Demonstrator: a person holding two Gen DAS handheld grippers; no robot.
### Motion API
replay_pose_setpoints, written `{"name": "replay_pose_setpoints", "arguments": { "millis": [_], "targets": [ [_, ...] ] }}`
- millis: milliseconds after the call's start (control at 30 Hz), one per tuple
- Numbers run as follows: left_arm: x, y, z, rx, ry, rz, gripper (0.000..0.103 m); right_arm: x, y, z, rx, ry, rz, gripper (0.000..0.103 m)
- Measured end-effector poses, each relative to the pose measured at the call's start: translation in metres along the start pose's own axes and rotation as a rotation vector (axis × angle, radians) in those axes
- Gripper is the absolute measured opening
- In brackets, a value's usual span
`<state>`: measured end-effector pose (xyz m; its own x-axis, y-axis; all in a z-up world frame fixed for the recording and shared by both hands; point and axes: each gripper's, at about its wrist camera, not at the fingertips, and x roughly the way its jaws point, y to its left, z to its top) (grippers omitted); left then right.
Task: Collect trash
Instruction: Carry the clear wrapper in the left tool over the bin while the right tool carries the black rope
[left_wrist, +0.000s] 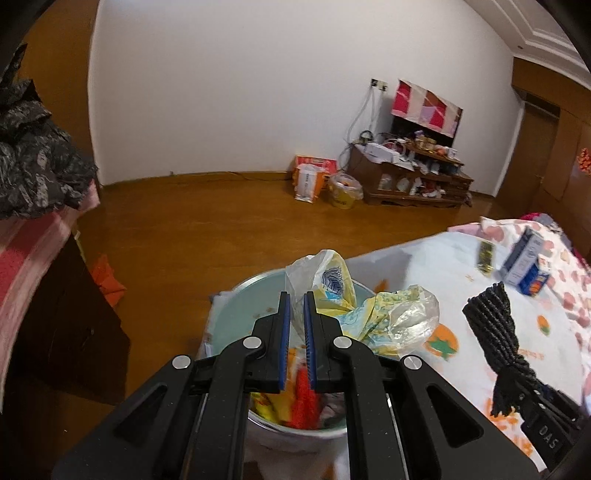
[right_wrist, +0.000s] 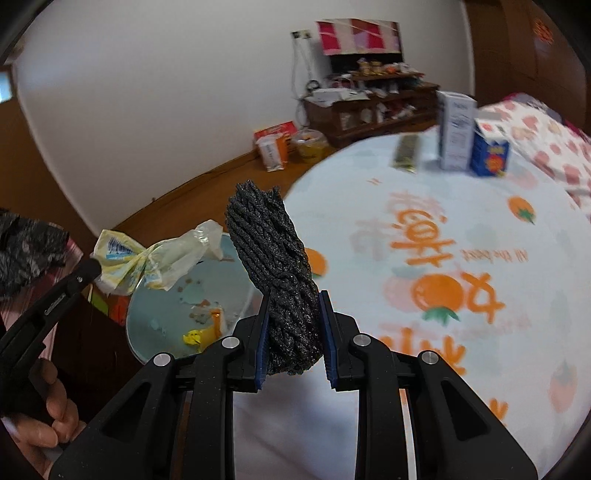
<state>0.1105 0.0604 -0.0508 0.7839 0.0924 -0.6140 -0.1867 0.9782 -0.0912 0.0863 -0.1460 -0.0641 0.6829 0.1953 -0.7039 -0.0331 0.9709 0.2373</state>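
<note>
Left gripper (left_wrist: 296, 295): closed on a crumpled plastic bag (left_wrist: 332, 284), yellow and blue print with a clear portion, held over a pale blue bin (left_wrist: 240, 314). Bin: sits beside the bed, at its corner; contents include red, yellow and orange wrappers (left_wrist: 303, 402) and scraps stuck to the inner wall. Right gripper (right_wrist: 292, 295): jaws clamped on a bundle of black rope (right_wrist: 273, 266), coiled and knotted, which stands up and tilts leftward from the pads; the bundle is over the bed edge, just beside the bin. Bed (right_wrist: 443, 314): covered by a white sheet with orange fruit prints and orange lettering. On the far part of the bed: a tall white carton (right_wrist: 455, 131), a smaller blue carton (right_wrist: 489, 153) touching or just beside it, and a dark flat packet (right_wrist: 406, 153), blurred, possibly a snack wrapper. A hand (right_wrist: 48, 417) grips the left gripper's handle at the lower left of the right wrist view. Floor (left_wrist: 221, 221): brown wood. Far wall: a low wooden cabinet (left_wrist: 410, 181) loaded with small items, a patchwork cloth (left_wrist: 424, 105) above it, and bags (left_wrist: 314, 181) on the floor next to it. Left edge: dark patterned fabric (left_wrist: 33, 158) heaped on a pink surface.
</note>
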Motion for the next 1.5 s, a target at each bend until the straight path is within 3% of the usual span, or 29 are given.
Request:
{"name": "replay_pose_setpoints", "arguments": {
  "millis": [233,767,1500],
  "targets": [
    [0.014,0.018,0.001,0.020,0.002,0.086,0.007,0.026,0.030,-0.004,-0.044,0.039,0.040,0.025],
    [0.027,0.037,-0.003,0.037,0.028,0.154,0.007,0.059,0.068,-0.006,-0.101,0.094,0.071,0.026],
    [0.058,0.029,0.000,0.106,0.093,0.175,0.008,0.106,0.073,0.003,-0.099,0.161,0.066,0.026]
  ]
}}
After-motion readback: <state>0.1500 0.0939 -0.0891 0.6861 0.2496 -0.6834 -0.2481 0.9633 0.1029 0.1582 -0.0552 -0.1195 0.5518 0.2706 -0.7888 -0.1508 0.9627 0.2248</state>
